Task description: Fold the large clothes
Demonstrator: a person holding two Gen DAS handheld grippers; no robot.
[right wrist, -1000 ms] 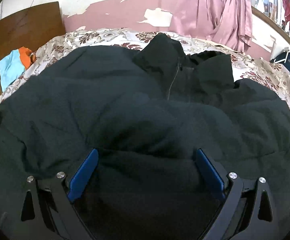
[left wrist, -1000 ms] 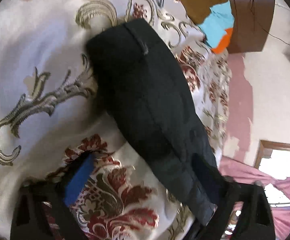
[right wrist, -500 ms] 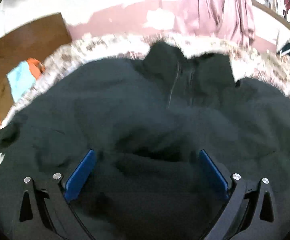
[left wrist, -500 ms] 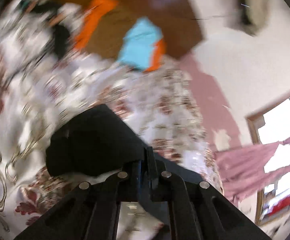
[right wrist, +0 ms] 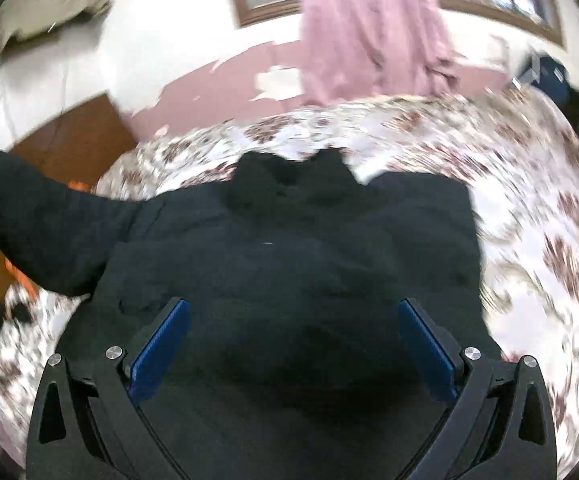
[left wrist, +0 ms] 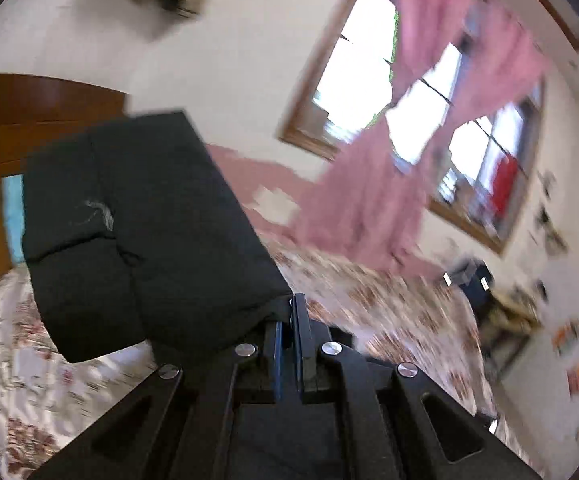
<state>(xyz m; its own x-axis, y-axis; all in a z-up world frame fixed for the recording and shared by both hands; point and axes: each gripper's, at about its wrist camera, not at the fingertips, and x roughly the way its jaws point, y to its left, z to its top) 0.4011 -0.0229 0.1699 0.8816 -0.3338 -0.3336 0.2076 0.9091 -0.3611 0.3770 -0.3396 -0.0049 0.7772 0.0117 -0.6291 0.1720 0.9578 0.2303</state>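
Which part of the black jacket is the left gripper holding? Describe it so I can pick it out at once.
Start at the bed with the floral cream-and-maroon bedspread, where the black padded jacket lies spread out. From its shoulder on the wooden-headboard side, one long black sleeve lifts off the bed. The left gripper is shut on it; unlike the flat body, it hangs in the air.

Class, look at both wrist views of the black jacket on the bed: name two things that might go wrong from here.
1. The left gripper pinches only an edge of the raised sleeve; the fabric might slip out mid-fold.
2. The right gripper hangs open over the jacket body without pinning it, so pulling the sleeve could drag the jacket across the floral bedspread and wrinkle it.
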